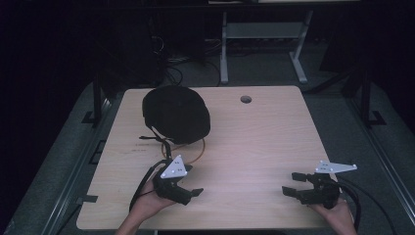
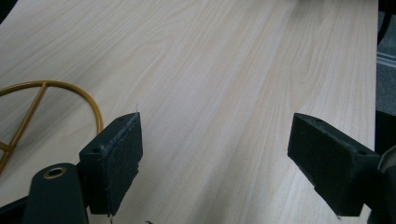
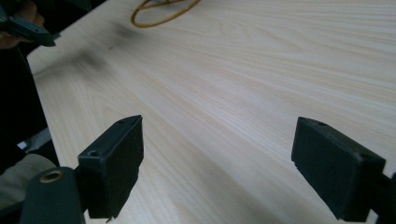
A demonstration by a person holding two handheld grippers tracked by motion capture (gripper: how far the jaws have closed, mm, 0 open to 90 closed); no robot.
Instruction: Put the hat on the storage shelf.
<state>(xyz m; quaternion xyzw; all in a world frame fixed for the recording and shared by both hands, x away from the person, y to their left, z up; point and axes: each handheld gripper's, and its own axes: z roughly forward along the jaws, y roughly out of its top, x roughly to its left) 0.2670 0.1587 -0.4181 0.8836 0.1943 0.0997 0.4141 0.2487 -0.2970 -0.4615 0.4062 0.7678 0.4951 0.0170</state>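
A black helmet [image 1: 176, 113] sits dome-up on the far left part of the desk [image 1: 254, 147], with a thin gold wire ring [image 1: 193, 149] lying flat on the wood and tucked partly under its near edge; dark straps trail from the helmet toward the near side. The ring lies just beyond the left gripper [image 1: 188, 188], ahead of and to the left of its fingers, and the helmet lies farther on in the same direction. In the left gripper view the ring [image 2: 51, 100] curves past the left finger [image 2: 114, 163] with a gold spoke crossing it, apart from the finger and not between the two. These fingers are spread wide with nothing between them but bare wood. The right gripper [image 1: 293, 183] hovers low at the near right of the desk, well apart from helmet and ring; its fingers [image 3: 112, 165] also stand wide apart and empty, and in its view the ring [image 3: 161, 11] lies far ahead and to the left. The desk is pale wood-grain laminate with rounded corners and a round cable hole [image 1: 245, 99] near its far edge. Around it the room is dark, with grey carpet [image 1: 352, 132], a tangle of cables [image 1: 169, 68] behind the helmet and the light metal legs of another table [image 1: 262, 44] beyond.
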